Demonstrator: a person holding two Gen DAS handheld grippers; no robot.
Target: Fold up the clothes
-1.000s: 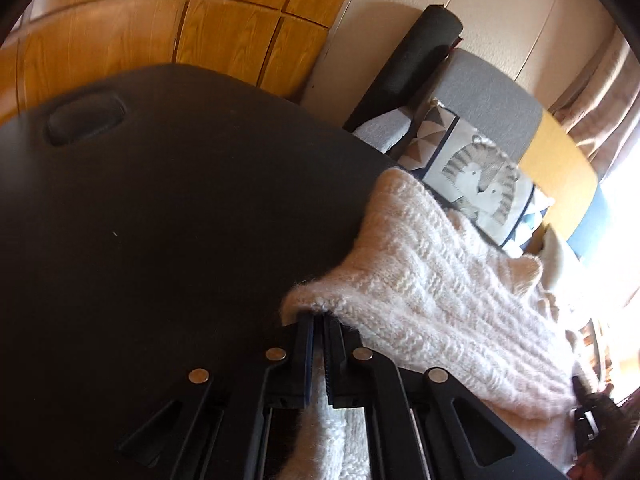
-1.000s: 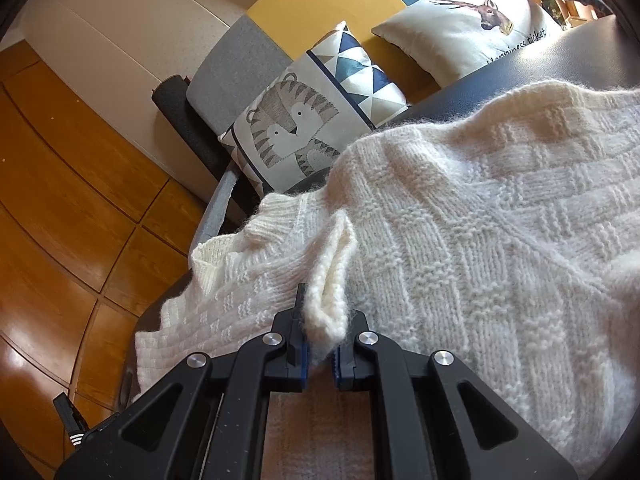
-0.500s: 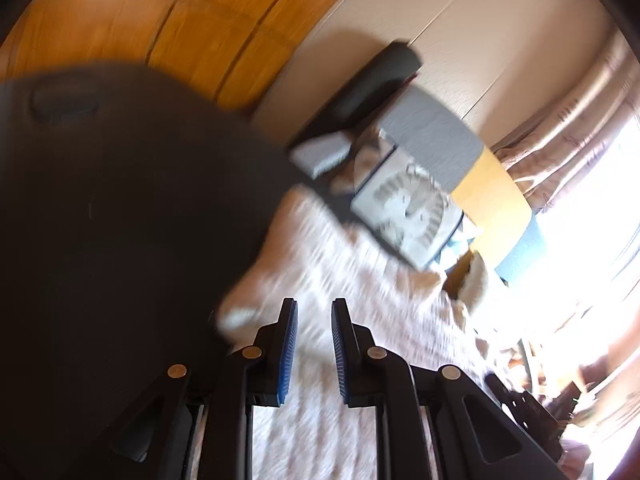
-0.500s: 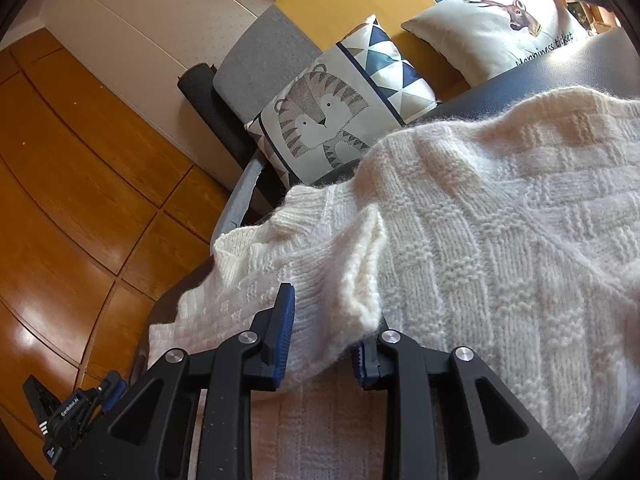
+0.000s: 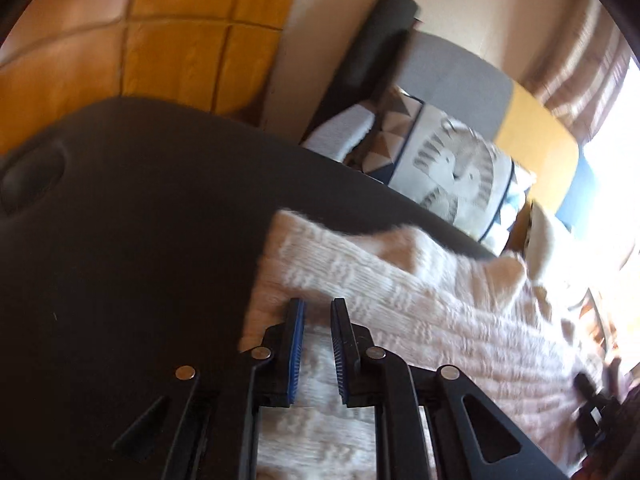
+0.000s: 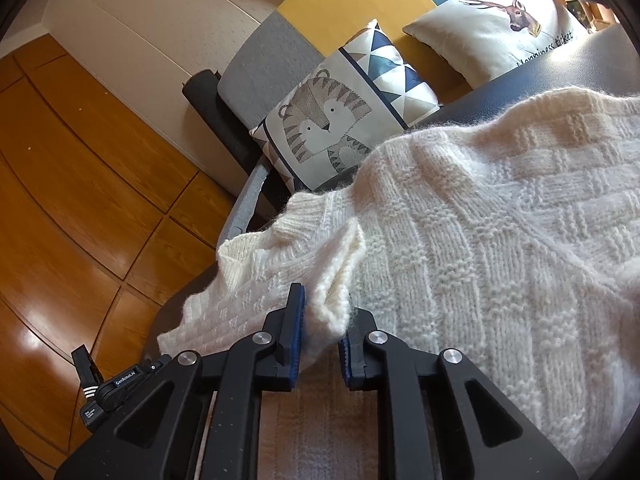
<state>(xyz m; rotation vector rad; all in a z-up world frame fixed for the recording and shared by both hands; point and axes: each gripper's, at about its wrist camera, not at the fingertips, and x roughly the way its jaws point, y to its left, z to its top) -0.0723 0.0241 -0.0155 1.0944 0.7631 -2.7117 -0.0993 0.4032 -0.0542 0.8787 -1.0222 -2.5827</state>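
Observation:
A cream knitted sweater (image 6: 480, 240) lies spread on a dark table (image 5: 140, 220). In the left wrist view the sweater (image 5: 400, 320) covers the table's right part, its left edge folded over. My left gripper (image 5: 317, 308) is open and empty, just above the sweater near that edge. My right gripper (image 6: 323, 312) is open, with a raised fold of the knit (image 6: 340, 280) standing loose between its jaws. The left gripper's body (image 6: 112, 388) shows at the lower left of the right wrist view.
A sofa (image 6: 260, 68) stands behind the table with a tiger cushion (image 6: 340, 112) and a deer cushion (image 6: 500, 20). Orange floor tiles (image 6: 80, 200) lie to the left. The table has a dark recess (image 5: 32, 176) at its far left.
Both grippers were shut on the sweater's edge a second ago and have opened. The cloth has dropped onto the table. The left gripper has swung and pulled back over the sweater.

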